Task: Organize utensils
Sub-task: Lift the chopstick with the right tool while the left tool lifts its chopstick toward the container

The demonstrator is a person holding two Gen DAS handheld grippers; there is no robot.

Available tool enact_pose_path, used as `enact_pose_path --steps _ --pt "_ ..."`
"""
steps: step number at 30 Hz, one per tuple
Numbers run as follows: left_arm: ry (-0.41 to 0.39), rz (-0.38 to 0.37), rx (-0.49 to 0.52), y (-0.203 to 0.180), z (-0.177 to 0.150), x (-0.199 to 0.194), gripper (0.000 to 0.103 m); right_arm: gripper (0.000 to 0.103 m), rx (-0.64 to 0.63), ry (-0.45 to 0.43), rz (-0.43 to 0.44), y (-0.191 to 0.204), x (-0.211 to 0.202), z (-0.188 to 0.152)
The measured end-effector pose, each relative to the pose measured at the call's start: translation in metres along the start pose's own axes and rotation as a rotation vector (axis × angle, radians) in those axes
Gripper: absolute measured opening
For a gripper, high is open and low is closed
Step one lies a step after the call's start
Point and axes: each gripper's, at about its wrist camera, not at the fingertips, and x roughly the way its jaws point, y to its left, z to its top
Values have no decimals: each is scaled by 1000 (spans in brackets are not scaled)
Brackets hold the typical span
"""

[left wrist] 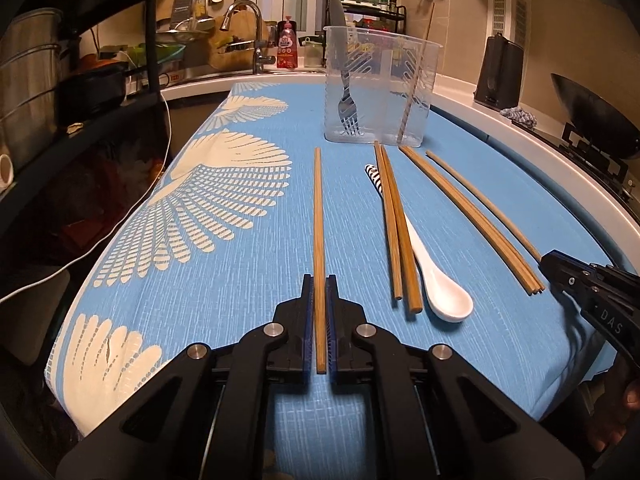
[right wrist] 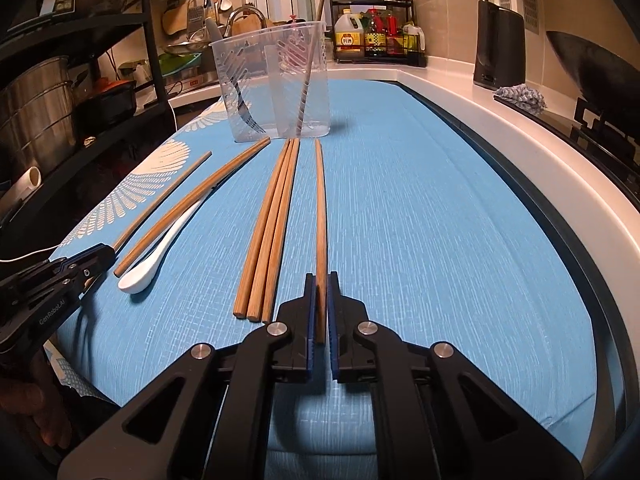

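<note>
Two utensils already stand in the clear holder (left wrist: 378,88): a fork (left wrist: 347,108) & one chopstick (left wrist: 412,100). Rest still lies on the blue cloth (left wrist: 240,280): white spoon (left wrist: 436,280) under a pair of chopsticks (left wrist: 396,232), plus three more sticks (right wrist: 272,220). Left gripper (left wrist: 320,280) is clamped on a lone chopstick (left wrist: 319,216); right gripper (right wrist: 320,278) is clamped on another (right wrist: 320,200). Only the right view shows oil bottles (right wrist: 376,32) behind.

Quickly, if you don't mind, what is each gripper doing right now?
Left gripper: shut on a single brown wooden chopstick.
Right gripper: shut on the rightmost brown wooden chopstick.
</note>
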Motion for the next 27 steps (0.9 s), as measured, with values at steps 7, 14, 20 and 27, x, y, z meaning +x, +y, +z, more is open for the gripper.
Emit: enact_pose_path --steps 7,14,20,27 --pt "-40 17 -15 -2 -5 -1 6 7 0 -8 3 0 1 0" --pt "-48 18 -15 -3 -5 -1 6 7 2 -14 3 1 1 0" --pt "-49 8 -16 -2 -3 0 6 5 4 -21 -1 1 1 1" --pt "-48 11 -24 1 -3 1 6 6 72 -39 -60 -11 -4 -3"
